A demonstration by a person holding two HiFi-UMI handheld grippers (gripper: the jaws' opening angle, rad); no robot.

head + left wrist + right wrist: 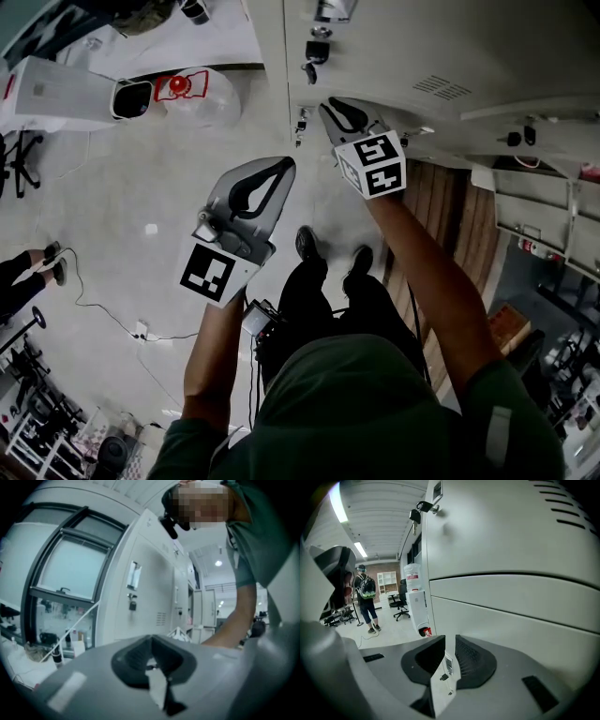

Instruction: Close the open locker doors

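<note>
**Right gripper up at the vented door, more open ones along the row**

The door [511,531] in play is the vented one filling the right side of the right gripper view. A padlock [415,513] hangs at its upper-left corner. In the head view it sits top centre, and the right gripper [328,103] is right up at its face, near the edge. I can't tell if it's actually touching, or if the door is latched. It looks about flush with the one below it. More open doors [525,106] stick out from the lockers [394,37] down the right side of the head view, so my guess is the job is only partly done.

Tools: the right jaws are a thin slit apart with nothing in them, and only a locker corner lower down shows through the gap. The left gripper [281,167] hangs mid-frame over the floor [112,206], well apart from the lockers, jaw tips touching, nothing held.

How I'd do this step: push with the jaw tips close to the lock-side edge, not the hinge side, straight in until the door seats. Watch that the dangling padlock doesn't get pinched in the gap. Then shift toward the right of the frame and swing the next door in from its free edge.

Contents: the open compartments on the right are mostly hidden behind their own doors. There's something pinkish [589,172] at the far right edge, but I can't tell what it is.
</note>
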